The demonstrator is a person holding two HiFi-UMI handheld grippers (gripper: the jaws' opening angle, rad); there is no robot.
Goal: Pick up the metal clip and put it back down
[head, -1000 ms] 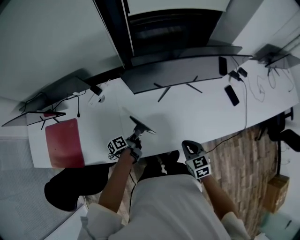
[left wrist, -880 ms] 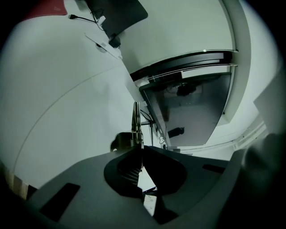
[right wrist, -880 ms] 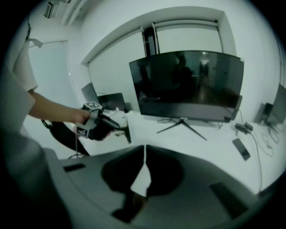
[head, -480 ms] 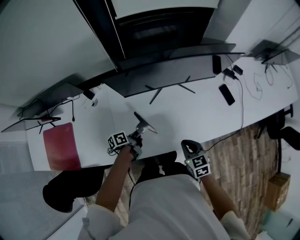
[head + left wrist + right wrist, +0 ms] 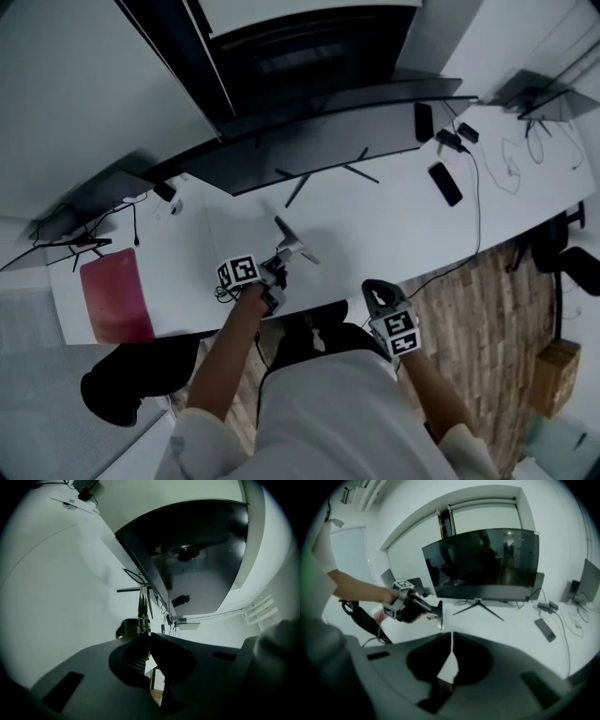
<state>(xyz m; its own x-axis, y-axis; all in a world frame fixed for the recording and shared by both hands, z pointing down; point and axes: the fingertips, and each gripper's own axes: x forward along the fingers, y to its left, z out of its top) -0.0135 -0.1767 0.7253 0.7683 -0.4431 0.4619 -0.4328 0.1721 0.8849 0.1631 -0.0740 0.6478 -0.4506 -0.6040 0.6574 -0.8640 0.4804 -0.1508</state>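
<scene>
Fingers of left gripper [image 5: 149,641]: pinching the metal clip [image 5: 142,613]
Fingers of right gripper [image 5: 451,637]: pressed together, nothing between
Metal clip: held over the desk [image 5: 403,220], near the monitor [image 5: 309,150]

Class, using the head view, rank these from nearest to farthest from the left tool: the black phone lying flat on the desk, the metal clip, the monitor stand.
1. The metal clip: gripped in the left tool itself.
2. The monitor stand: behind the clip, mid-desk under the screen.
3. The black phone: far off on the right side of the desk.
</scene>
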